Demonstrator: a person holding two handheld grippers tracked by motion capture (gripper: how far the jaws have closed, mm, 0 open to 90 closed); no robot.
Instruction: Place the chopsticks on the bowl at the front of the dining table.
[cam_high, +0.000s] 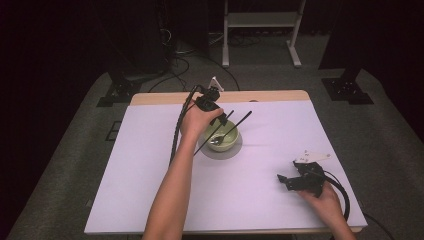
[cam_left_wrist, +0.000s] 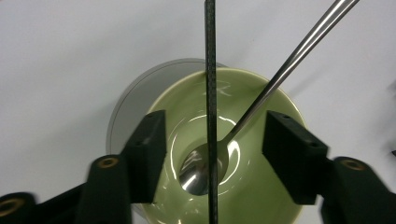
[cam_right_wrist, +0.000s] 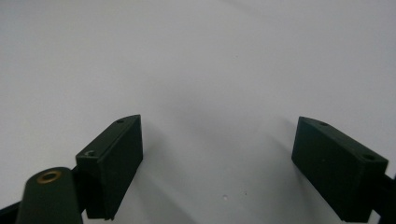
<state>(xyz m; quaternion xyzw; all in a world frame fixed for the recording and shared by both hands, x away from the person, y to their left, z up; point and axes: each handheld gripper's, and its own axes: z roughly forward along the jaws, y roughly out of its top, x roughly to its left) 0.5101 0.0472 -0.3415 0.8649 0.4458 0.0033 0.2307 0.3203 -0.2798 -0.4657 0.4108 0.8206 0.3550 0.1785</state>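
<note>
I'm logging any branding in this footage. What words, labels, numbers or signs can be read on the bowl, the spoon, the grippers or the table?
None: no readable text anywhere. The green bowl, the spoon, the left gripper, the right gripper and the white table cover all look unmarked.

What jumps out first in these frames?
The pale green bowl on a grey round plate at mid-table, with a metal spoon lying in it, handle over the rim. The left gripper hangs right above it, jaws apart either side of a thin black rod. The right gripper sits open on the bare white table, near right.
</note>
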